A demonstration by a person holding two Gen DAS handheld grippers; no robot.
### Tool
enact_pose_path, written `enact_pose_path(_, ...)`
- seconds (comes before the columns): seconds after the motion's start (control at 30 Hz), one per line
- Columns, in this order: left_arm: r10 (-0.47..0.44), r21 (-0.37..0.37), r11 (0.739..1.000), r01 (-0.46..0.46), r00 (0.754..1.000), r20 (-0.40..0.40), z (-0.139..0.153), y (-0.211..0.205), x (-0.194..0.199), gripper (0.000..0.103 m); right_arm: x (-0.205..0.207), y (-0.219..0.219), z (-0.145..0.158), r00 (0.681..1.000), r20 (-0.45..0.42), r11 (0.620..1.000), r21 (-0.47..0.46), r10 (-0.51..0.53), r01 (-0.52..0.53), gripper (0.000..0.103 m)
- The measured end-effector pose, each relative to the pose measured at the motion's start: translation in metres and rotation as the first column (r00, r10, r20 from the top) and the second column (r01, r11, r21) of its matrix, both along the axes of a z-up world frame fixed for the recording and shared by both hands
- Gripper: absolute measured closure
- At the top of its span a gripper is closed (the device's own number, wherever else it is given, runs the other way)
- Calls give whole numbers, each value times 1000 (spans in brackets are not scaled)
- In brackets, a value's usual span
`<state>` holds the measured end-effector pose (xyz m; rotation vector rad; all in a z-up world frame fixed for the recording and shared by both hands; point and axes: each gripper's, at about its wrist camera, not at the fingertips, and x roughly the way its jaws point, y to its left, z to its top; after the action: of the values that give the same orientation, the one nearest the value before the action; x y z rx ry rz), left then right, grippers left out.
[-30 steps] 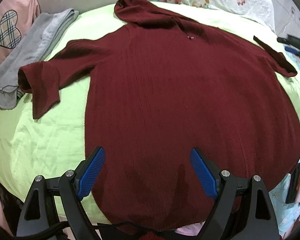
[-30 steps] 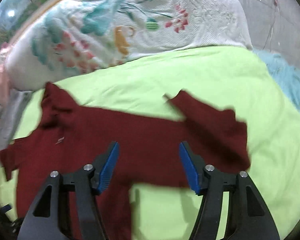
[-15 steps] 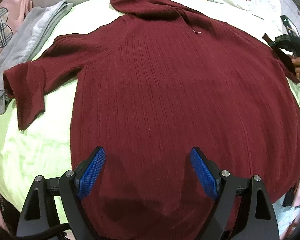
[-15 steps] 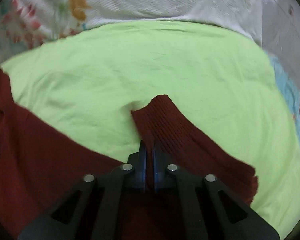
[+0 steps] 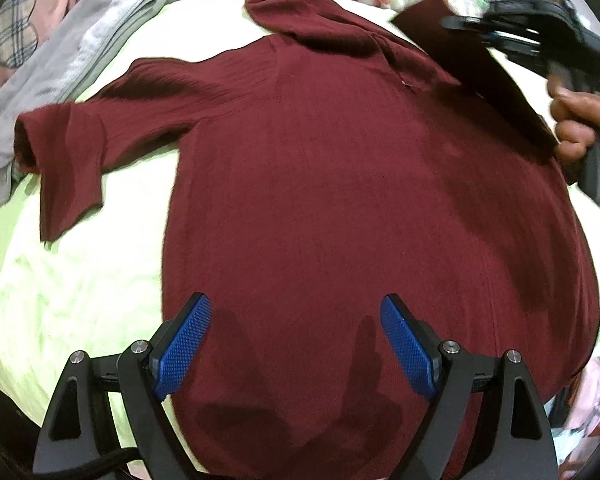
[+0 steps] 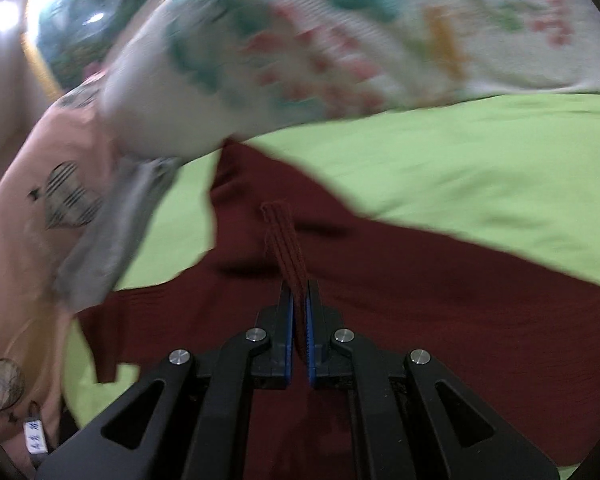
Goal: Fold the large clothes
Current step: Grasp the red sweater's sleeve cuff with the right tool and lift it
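A maroon ribbed sweater [image 5: 340,184] is spread flat on a lime-green sheet [image 5: 80,280], with its left sleeve laid out toward a folded grey garment [image 5: 60,64]. The left gripper [image 5: 296,344] is held wide open above the hem, nothing between its blue pads. The right gripper [image 6: 299,312] is clamped on the other sleeve's cuff [image 6: 284,240], which is lifted over the sweater's body.
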<state>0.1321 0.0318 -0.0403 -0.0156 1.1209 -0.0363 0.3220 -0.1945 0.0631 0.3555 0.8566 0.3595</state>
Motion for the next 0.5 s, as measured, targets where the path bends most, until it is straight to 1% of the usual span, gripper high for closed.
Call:
enact_pose_path(0.07, 19, -27, 999, -18, 1000, 5, 2, 10, -4, 16, 4, 35, -12, 998, -7, 998, 26, 55, -54, 98)
enact_pose_path(0.17, 48, -57, 997, -47, 999, 13, 3, 27, -8, 16, 12, 83, -35, 989, -51, 988, 84, 136, -131, 98)
enact_pose_path(0.2, 57, -64, 996, -56, 998, 13, 4, 32, -9, 16, 11, 98, -44, 986, -62, 984, 89, 157, -152, 98)
enact_pose_path(0.27, 74, -82, 994, -73, 997, 11, 3, 40, -9, 16, 17, 118, -57, 978, -88, 979, 93, 191, -183, 98)
enact_pose_path(0.37, 84, -118, 990, -82, 996, 10, 6, 51, -10, 16, 17, 132, -73, 967, -118, 969, 125, 226, -211, 96)
enact_pose_path(0.43, 81, -127, 989, -79, 997, 15, 6, 54, -6, 16, 15, 133, -81, 958, -142, 964, 138, 247, -228, 93)
enact_pose_path(0.5, 76, -140, 987, -72, 997, 25, 9, 57, -4, 16, 13, 126, -84, 954, -162, 961, 160, 251, -225, 72)
